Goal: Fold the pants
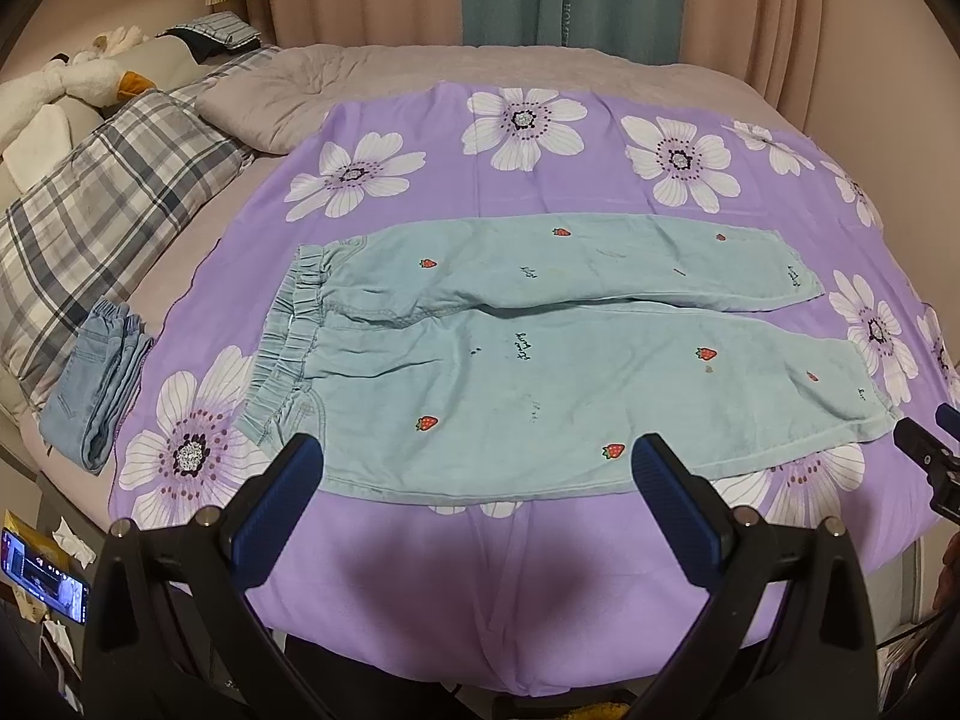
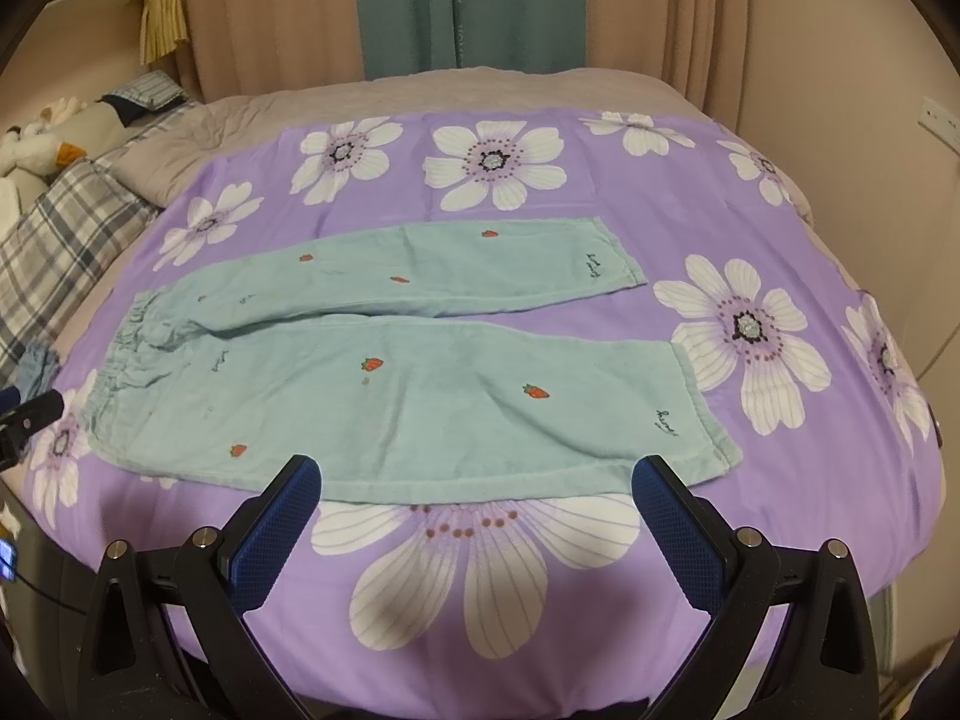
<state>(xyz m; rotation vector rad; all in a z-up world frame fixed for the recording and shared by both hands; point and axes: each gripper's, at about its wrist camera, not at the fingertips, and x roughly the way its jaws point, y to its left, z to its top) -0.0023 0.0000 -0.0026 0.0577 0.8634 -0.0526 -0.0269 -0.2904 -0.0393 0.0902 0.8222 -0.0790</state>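
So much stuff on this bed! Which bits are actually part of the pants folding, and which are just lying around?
Part of the job:
mint strawberry pants, spread flat
left gripper, open
right gripper, open
purple flowered sheet under the pants

Just lying about:
folded blue jeans
plaid pillow
plush toy
phone

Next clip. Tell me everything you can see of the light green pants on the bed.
The light green pants look like soft, slightly wrinkled cotton, printed with small red strawberries and dark script. They lie flat and unfolded on the purple flowered sheet, elastic waistband to the left, both legs stretched rightward and parting a little toward the hemmed cuffs. Only the sheet touches them. The left gripper and right gripper hover open at the near edge, holding nothing.
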